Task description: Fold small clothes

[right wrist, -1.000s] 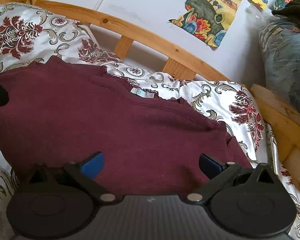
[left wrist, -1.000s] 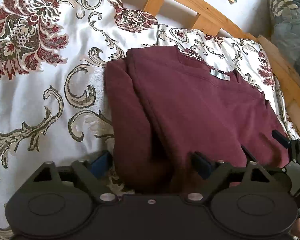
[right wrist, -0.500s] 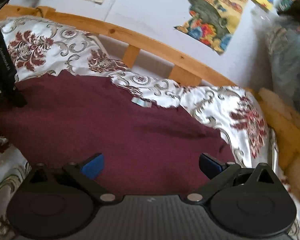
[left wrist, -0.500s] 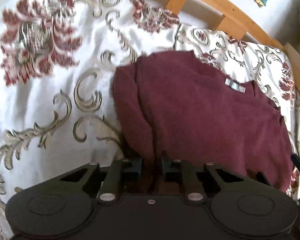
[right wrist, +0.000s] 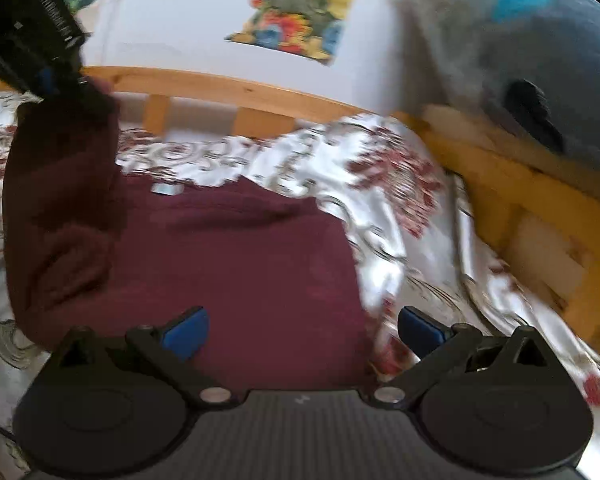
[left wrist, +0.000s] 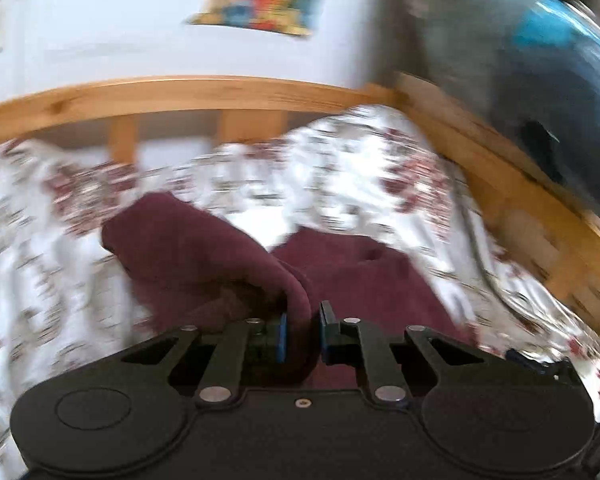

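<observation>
A maroon sweater (right wrist: 236, 256) lies on the patterned bedspread (right wrist: 380, 184), with a small white neck label (right wrist: 167, 189) at its far edge. My left gripper (left wrist: 303, 332) is shut on the sweater's left edge (left wrist: 204, 248) and holds it lifted; in the right wrist view the left gripper (right wrist: 60, 80) is high at the left with maroon cloth (right wrist: 60, 208) hanging from it. My right gripper (right wrist: 302, 328) is open and empty, low over the sweater's near right part. Both views are blurred.
A wooden bed rail (right wrist: 228, 88) runs along the far side and down the right (right wrist: 540, 208). A grey and blue bundle (right wrist: 540, 60) sits beyond the right rail. Colourful pictures (right wrist: 296, 20) hang on the white wall.
My left gripper shut on the sweater's left edge, then lifted it and swung up and to the right. My right gripper stayed open and shifted right over the sweater.
</observation>
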A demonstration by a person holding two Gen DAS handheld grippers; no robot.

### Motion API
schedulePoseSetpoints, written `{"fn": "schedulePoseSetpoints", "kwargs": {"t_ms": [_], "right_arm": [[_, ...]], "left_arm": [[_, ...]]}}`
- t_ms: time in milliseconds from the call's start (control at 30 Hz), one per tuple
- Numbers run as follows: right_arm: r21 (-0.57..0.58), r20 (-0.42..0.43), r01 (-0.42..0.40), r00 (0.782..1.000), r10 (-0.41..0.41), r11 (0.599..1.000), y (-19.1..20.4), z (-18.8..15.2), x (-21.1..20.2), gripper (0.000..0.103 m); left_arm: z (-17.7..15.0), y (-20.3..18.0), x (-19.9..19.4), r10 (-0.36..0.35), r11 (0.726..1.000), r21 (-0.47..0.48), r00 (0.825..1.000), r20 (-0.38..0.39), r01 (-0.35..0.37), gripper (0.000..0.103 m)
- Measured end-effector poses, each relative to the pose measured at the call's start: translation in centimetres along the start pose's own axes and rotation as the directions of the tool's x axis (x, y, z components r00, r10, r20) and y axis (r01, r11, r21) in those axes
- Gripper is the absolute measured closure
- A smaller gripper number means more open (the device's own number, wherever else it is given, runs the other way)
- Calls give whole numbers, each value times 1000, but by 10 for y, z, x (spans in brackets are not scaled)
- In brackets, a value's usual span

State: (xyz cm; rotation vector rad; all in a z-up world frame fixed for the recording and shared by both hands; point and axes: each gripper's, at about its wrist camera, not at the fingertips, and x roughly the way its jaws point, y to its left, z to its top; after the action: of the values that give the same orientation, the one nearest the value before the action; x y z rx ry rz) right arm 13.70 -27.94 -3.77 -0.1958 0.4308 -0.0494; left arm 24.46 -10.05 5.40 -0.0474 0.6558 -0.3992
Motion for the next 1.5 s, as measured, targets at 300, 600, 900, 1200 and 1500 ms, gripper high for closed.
{"fn": "schedulePoseSetpoints", "kwargs": {"t_ms": [300, 600, 900, 1200, 1500], "right_arm": [[41, -78, 66, 995, -63, 997, -20, -27, -5, 0], [31, -83, 66, 995, -64, 997, -19, -27, -3, 0], [37, -79, 65, 995, -62, 997, -20, -25, -3, 0], [158, -28, -42, 998, 47, 986, -52, 16, -4, 0], [420, -89, -388, 882, 463, 821, -68, 72, 57, 0]], "left_arm": [[-25, -56, 63, -116, 990, 58, 979, -167, 127, 85], [-32, -43, 39, -255, 967, -42, 964, -73, 252, 38], [-49, -15, -11, -222, 974, -24, 970, 95, 225, 1], [-100, 17, -7, 49, 998, 43, 993, 109, -54, 1], [-114, 1, 1, 28, 972, 230, 993, 118, -54, 4]]}}
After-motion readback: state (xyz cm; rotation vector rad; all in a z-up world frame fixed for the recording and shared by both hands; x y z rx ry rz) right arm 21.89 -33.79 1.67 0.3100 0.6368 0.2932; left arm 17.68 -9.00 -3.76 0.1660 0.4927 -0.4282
